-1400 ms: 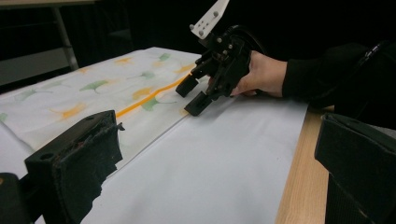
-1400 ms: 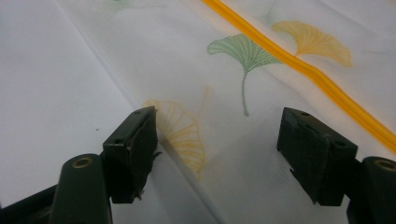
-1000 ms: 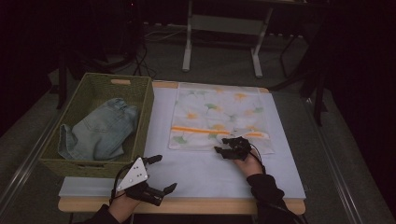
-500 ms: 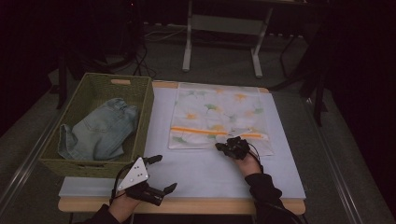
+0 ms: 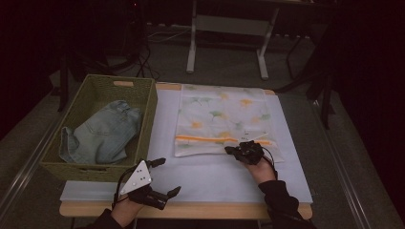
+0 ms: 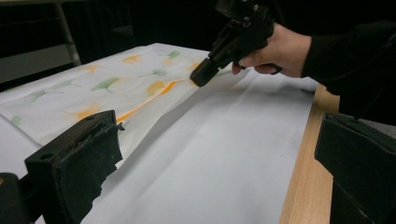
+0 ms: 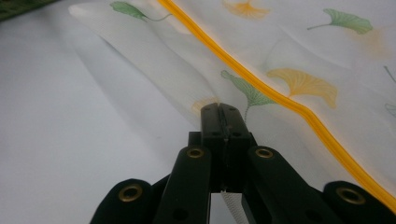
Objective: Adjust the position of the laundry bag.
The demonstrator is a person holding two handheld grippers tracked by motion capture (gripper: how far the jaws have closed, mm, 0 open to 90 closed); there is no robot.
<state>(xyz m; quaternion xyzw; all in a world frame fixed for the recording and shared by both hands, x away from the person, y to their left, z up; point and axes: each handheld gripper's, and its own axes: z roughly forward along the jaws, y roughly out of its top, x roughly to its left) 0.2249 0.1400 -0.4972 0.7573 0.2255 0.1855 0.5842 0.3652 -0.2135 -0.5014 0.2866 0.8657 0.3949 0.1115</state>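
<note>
Mesh bag point(image 5: 220, 119): white, printed with scattered green and yellow-orange fan-shaped leaves; a bright orange zipper stripe point(image 5: 205, 139) runs near its front edge.
Sheet point(image 5: 200, 176) covering the counter: plain white, no pattern.
Counter edge point(image 5: 191, 210): light wood tone.
Basket point(image 5: 145, 114): olive green, woven texture.
Jeans point(image 5: 100, 136) in the basket: faded light blue denim.
Right gripper point(image 5: 239, 151): black throughout, brass-coloured rivets visible in the right gripper view.
Left gripper point(image 5: 165, 177): black, with a pale grey three-cornered plate point(image 5: 137, 177).
Sleeve point(image 5: 282, 202): black.
</note>
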